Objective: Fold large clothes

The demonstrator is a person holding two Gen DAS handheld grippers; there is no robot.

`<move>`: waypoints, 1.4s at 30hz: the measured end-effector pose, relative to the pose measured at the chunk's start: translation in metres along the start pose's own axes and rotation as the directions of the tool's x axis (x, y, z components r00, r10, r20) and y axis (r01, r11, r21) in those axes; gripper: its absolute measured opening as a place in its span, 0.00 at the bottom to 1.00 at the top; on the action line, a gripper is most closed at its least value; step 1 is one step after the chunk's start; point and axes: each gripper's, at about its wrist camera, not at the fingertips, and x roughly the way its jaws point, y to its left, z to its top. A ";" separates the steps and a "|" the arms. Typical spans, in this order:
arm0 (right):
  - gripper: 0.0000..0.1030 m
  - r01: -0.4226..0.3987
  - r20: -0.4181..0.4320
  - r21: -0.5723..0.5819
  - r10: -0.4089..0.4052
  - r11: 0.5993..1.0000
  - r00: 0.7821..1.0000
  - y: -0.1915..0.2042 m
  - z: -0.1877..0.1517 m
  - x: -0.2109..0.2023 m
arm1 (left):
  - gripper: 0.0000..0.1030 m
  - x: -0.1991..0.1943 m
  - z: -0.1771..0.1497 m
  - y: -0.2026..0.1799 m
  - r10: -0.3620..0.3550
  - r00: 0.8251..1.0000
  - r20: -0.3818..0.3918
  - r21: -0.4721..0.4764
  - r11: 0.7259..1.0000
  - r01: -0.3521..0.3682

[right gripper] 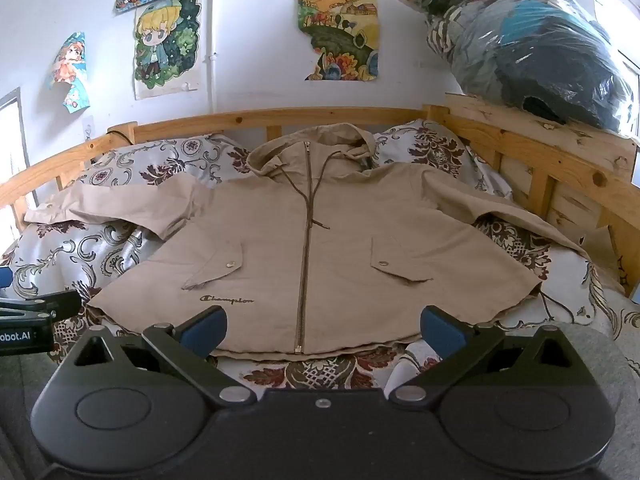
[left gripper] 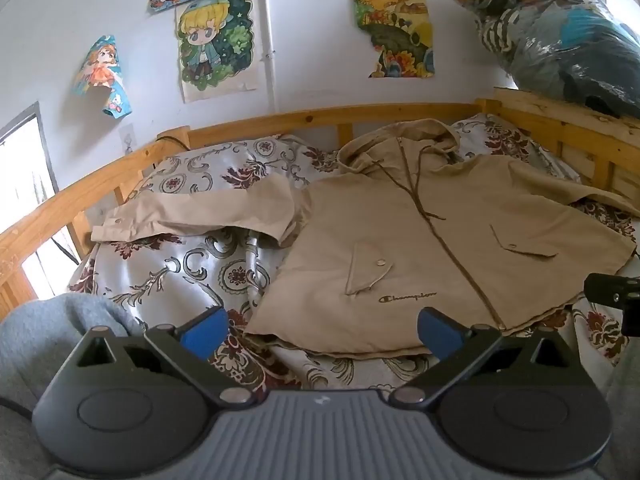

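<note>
- The jacket [right gripper: 320, 248], a tan zip-front with a hood, lay front-up and spread flat on the bed [right gripper: 440, 148], hood toward the wooden rail [right gripper: 280, 116], hem nearest the cameras.
- Its left sleeve [left gripper: 192, 208] stretched out sideways over the patterned cover; the other sleeve [right gripper: 500, 208] ran toward the far side rail.
- Judged light, soft and limp: the cloth would sag and crease when lifted, and the zip [right gripper: 306, 240] gave the only stiff line. Not fragile.
- Best holds appeared to be the two hem corners, or a cuff and shoulder for turning a sleeve in first.
- The left gripper [left gripper: 322, 330] was fully spread and empty, poised just short of the hem's left corner.
- The right gripper [right gripper: 322, 330] was likewise wide and empty, centred before the zip's foot.
- Both pointed moderately downward, side by side, not touching the cloth.
</note>
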 end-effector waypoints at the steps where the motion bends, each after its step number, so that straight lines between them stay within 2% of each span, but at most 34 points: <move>1: 0.99 0.000 0.000 0.000 0.000 1.000 1.000 0.000 0.000 0.000 | 0.99 0.000 0.000 0.000 0.000 1.000 0.001 0.002 1.000 0.000; 42: 0.99 -0.008 -0.001 0.025 0.008 1.000 1.000 -0.003 0.001 0.000 | 0.99 0.002 -0.003 0.007 0.005 1.000 -0.004 -0.009 1.000 -0.005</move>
